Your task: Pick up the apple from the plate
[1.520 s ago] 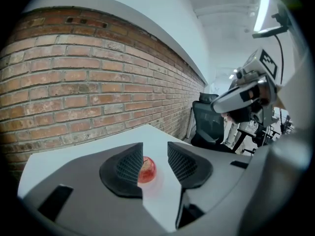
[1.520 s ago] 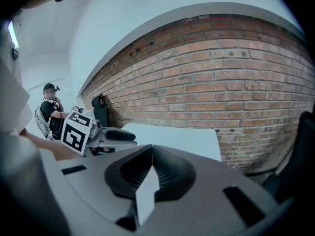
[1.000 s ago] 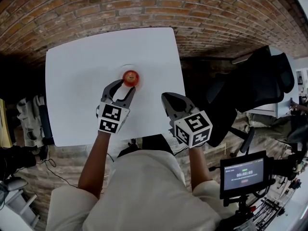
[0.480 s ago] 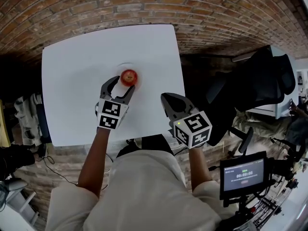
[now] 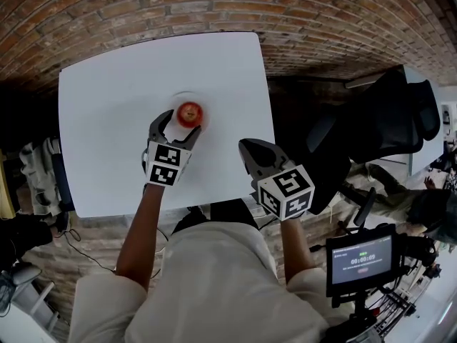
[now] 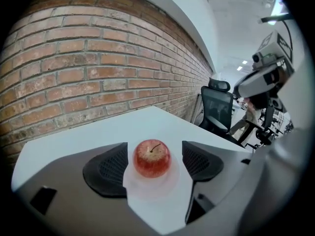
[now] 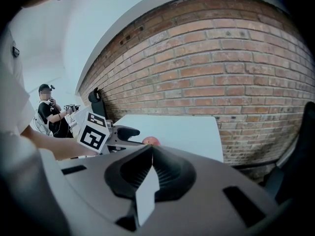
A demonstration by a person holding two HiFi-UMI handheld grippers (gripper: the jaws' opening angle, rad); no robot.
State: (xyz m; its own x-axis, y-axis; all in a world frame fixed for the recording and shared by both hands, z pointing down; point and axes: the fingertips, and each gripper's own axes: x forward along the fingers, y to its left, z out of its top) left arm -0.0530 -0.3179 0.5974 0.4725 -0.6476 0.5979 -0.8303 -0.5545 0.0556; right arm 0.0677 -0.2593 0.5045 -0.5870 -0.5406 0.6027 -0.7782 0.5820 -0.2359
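A red apple (image 5: 190, 113) (image 6: 152, 157) stands stem up on a small white plate (image 6: 150, 187) near the middle of the white table (image 5: 107, 120). My left gripper (image 5: 176, 123) (image 6: 153, 165) reaches around it, its jaws opening. The apple sits between the two black pads (image 6: 109, 169), with a gap on each side. My right gripper (image 5: 249, 151) (image 7: 151, 150) hovers shut and empty at the table's near right edge. In the right gripper view the apple (image 7: 151, 141) peeks over the jaws beside the left gripper's marker cube (image 7: 93, 131).
A brick wall (image 5: 214, 6) runs behind the table. A black office chair (image 5: 385, 127) stands to the right, and a monitor on a stand (image 5: 360, 257) at the lower right. Cables and gear lie on the floor at the left (image 5: 28, 234).
My left gripper has slid forward and down towards the plate and its jaws have spread, so that they now flank the apple. The right gripper has hardly moved.
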